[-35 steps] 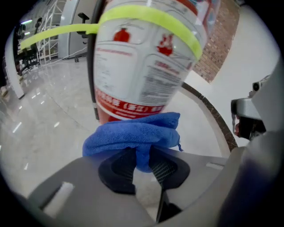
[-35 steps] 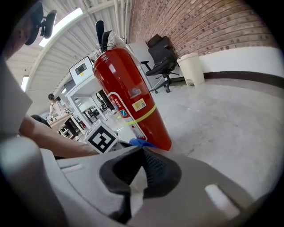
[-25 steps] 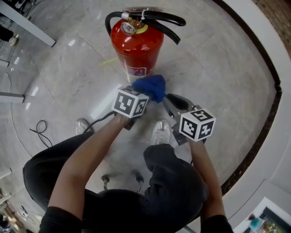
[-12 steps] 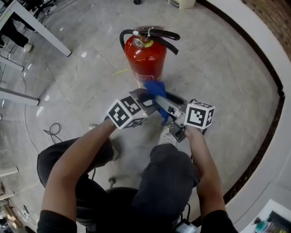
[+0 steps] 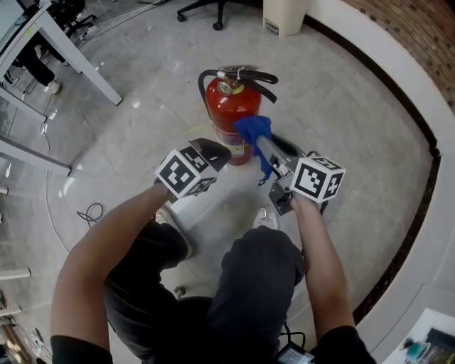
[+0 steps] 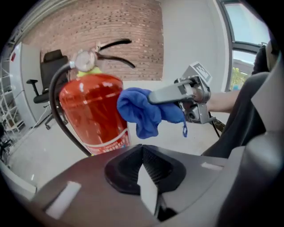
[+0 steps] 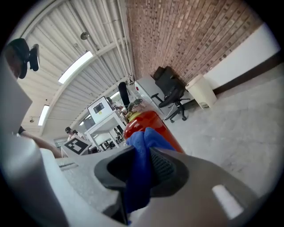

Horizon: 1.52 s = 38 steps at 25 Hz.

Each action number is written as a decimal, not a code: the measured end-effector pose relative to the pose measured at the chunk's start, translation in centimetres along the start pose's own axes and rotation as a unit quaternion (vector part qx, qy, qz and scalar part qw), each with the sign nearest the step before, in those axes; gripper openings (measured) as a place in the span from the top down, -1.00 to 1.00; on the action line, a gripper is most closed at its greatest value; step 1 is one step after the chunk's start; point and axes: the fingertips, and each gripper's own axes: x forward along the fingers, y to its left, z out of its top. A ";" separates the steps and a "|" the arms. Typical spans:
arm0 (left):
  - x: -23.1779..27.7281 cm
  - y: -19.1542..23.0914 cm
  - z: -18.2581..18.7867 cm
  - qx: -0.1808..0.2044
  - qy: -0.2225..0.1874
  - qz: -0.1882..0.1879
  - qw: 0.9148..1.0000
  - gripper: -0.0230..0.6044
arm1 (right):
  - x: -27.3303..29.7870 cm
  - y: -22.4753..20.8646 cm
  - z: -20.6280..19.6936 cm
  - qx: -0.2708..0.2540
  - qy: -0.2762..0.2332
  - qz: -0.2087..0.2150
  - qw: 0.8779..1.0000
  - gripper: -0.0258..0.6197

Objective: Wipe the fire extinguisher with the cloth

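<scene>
A red fire extinguisher (image 5: pixel 231 114) with black hose and levers stands upright on the pale stone floor. It also fills the left gripper view's left half (image 6: pixel 91 111). My right gripper (image 5: pixel 264 146) is shut on a blue cloth (image 5: pixel 254 130), whose bunched end hangs against the extinguisher's right side. Its jaws have just been closing on the cloth (image 7: pixel 140 164). My left gripper (image 5: pixel 213 151) hovers just left of the cloth, near the extinguisher's lower body. Its jaws (image 6: pixel 148 177) have just been closing and are shut with nothing between them.
A desk's legs (image 5: pixel 71 57) cross the upper left. An office chair's base (image 5: pixel 213 11) and a white bin (image 5: pixel 284 14) stand beyond the extinguisher. A cable loop (image 5: pixel 89 212) lies at left. A dark curved floor strip (image 5: pixel 409 121) runs at right. The person's shoe (image 5: pixel 263 217) is below the grippers.
Both grippers have risen from the floor. The cloth, beside the extinguisher's base before, now hangs from the right gripper higher against the red body. The left gripper has come away from it.
</scene>
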 end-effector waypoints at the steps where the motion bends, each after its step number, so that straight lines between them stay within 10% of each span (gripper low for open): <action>1: -0.5 0.7 0.9 0.001 -0.009 0.008 1.000 0.91 | 0.1 0.3 0.7 -0.010 -0.006 -0.001 1.000 0.62; 14: -7.1 6.2 5.9 0.038 -0.016 0.123 0.992 0.91 | 2.3 2.8 6.8 -0.121 -0.054 -0.041 0.990 0.62; 23: -7.6 5.4 7.6 -0.042 -0.049 0.124 0.990 0.91 | 2.3 0.0 8.4 -0.129 -0.110 -0.074 0.983 0.62; 38: -2.9 1.3 5.5 -0.036 -0.005 0.082 0.996 0.91 | 3.1 -6.2 2.9 -0.026 -0.070 -0.093 0.993 0.62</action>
